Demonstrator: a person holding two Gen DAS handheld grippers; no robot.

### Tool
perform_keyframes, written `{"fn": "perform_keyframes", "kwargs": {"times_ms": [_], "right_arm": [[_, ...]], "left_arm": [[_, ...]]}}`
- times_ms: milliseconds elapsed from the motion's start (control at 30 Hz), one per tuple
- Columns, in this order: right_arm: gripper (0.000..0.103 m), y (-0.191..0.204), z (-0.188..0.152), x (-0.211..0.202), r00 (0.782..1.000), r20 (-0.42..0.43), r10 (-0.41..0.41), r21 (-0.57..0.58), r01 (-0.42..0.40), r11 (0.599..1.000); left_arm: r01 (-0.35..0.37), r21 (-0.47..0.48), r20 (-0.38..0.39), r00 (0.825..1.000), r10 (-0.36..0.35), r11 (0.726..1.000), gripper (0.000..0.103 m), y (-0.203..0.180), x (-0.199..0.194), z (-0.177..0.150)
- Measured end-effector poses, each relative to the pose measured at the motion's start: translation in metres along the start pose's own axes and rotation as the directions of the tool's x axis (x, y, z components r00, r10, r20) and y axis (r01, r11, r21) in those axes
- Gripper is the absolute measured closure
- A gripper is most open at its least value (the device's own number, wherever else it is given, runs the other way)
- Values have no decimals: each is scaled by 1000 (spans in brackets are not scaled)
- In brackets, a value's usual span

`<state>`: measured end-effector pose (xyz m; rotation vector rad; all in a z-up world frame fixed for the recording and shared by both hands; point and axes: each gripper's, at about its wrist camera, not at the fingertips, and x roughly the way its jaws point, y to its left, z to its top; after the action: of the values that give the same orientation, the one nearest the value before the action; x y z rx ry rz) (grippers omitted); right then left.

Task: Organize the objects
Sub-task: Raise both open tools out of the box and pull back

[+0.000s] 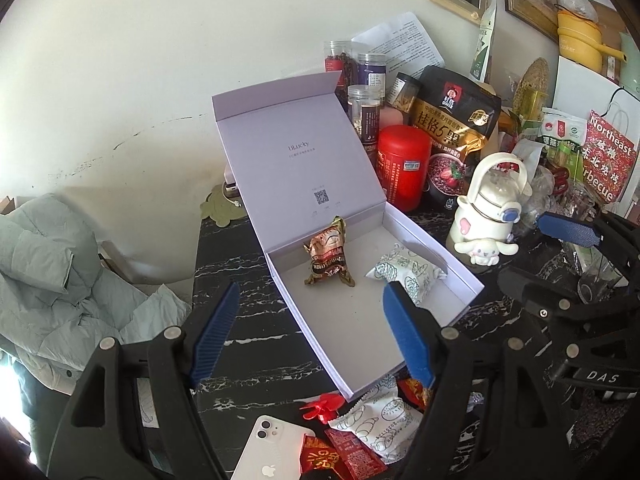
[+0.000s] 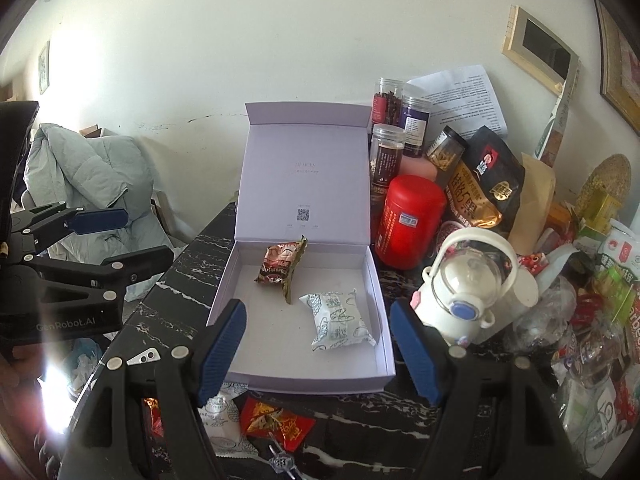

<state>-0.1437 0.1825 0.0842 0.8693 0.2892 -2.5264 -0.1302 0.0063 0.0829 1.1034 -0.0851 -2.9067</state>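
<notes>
A pale green padded jacket point(image 1: 52, 264) lies heaped at the far left, beside the black marbled tabletop point(image 1: 228, 256). The left tongs point(image 1: 310, 334) hang above the tabletop's near part with their blue pads spread wide and nothing between them; one pad sits over the bare tabletop, the other over the near corner of the box. A white phone point(image 1: 268, 448) lies face down at the near edge below them.

In the middle stands a white box point(image 2: 380, 292) with its hinged lid point(image 2: 304, 168) propped up against the wall. Inside lie two snack packets: a brown and red packet point(image 2: 280, 266) toward the back, and a white packet with green drawings point(image 2: 340, 320) nearer the front right, the two close but apart. More packets lie loose on the tabletop in front of the box: a white one with drawings point(image 1: 376, 424), and red ones point(image 2: 276, 424) beside it, along with a small red fan point(image 1: 322, 404).

The right tongs point(image 2: 318, 348) hover over the box's front edge, pads spread, gripping nothing.

Right of the box stands a red canister point(image 2: 408, 220), touching or just beside the lid's edge. Behind it are clear jars point(image 2: 386, 156) and a black and gold pouch point(image 2: 484, 188). A white bottle with a looped handle point(image 2: 468, 284) stands just right of the box, and farther right the tabletop is crowded with bags and wrappers.
</notes>
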Motion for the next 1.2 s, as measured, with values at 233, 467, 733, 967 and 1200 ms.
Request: {"fn": "perform_keyframes", "kwargs": {"times_ms": [233,467,733,967,1200], "right_arm": [[27,4,-26,-11,1000,-18,3,17,-3,1000],[27,12,-49,-18,999,-34,-5,21,6,1000],[27,23,-75,-27,999,-35,13,22,-13,1000],[24,30,-96,-28,999,-26,40,32,-40,999],[24,34,-122,-17,996,-50,68,36,-66,997]], "left_arm": [[21,15,-17,1000,-21,1000,30,-9,-9,-24],[17,35,-11,1000,-17,999,16,-18,-20,-48],[39,6,-42,998,-38,999,15,-18,-22,-77],[43,-6,-65,997,-43,999,14,-19,-20,-101],[46,-52,-90,995,-50,998,14,-18,-17,-134]]}}
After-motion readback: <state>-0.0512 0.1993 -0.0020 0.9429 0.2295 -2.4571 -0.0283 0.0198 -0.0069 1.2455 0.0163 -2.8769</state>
